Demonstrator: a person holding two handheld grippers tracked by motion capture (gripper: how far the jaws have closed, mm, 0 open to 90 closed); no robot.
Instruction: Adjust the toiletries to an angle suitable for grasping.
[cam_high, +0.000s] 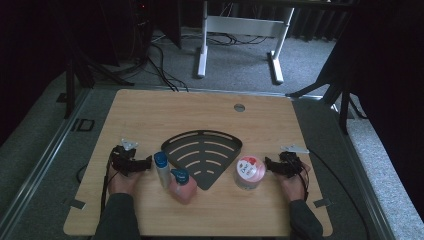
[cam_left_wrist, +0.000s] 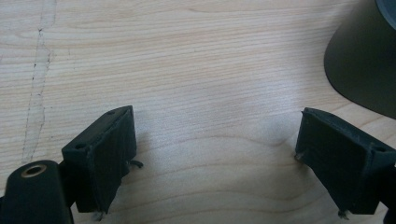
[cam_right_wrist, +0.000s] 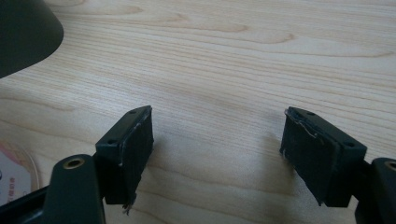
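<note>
Dim room: grey carpet (cam_high: 240, 60), white desk frame (cam_high: 240, 35) beyond a light wooden table (cam_high: 200, 107), dark curtains (cam_high: 395, 75).

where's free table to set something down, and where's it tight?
Free: the far half of the table beyond the black fan-shaped rack, up to the round grommet; also the near strip between the person's sleeves. Tight: the near middle row, where blue-capped tube, pink pump bottle and pink-lidded jar flank the rack's tip between open left gripper and right gripper.
</note>
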